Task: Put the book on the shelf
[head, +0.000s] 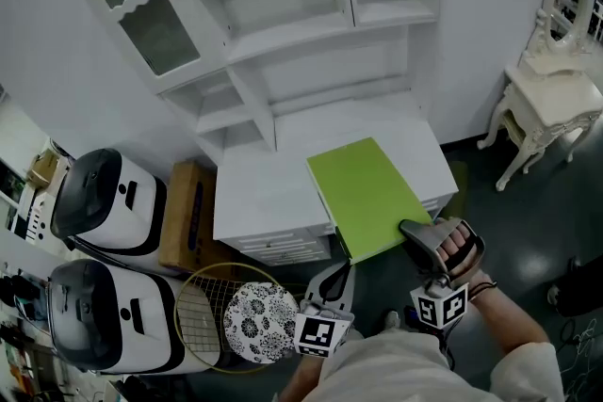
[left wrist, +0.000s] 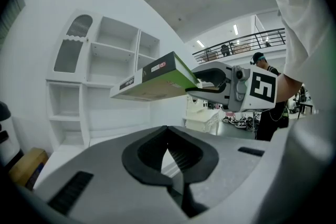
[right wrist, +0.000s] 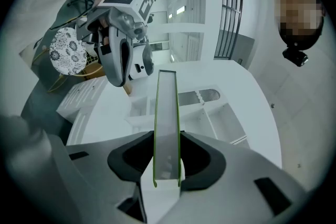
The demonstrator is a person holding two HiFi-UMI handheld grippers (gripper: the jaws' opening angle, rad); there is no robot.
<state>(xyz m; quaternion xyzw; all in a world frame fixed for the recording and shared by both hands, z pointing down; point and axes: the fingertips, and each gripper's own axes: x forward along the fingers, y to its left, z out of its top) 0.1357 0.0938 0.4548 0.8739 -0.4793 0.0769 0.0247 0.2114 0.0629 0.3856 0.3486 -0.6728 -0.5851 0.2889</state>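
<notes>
A flat book with a bright green cover (head: pixel 372 193) is held level over the right front corner of the white desk top (head: pixel 268 188). My right gripper (head: pixel 416 235) is shut on the book's near edge. In the right gripper view the book (right wrist: pixel 167 128) runs edge-on between the pads, pointing at the white shelf unit (right wrist: pixel 210 107). That shelf unit (head: pixel 283 24) stands on the back of the desk with bare open compartments. My left gripper (head: pixel 332 282) hangs lower, below the desk's front edge, its jaws shut on nothing. From it I see the book (left wrist: pixel 157 78) and the right gripper (left wrist: pixel 215 81) above.
Two white rounded appliances (head: pixel 104 202) (head: pixel 94 315) sit on the floor at the left beside a cardboard box (head: pixel 188 212). A racket (head: pixel 212 311) and a patterned disc (head: pixel 259 320) lie in front of the desk. A white dressing table with a mirror (head: pixel 551 99) stands at the right.
</notes>
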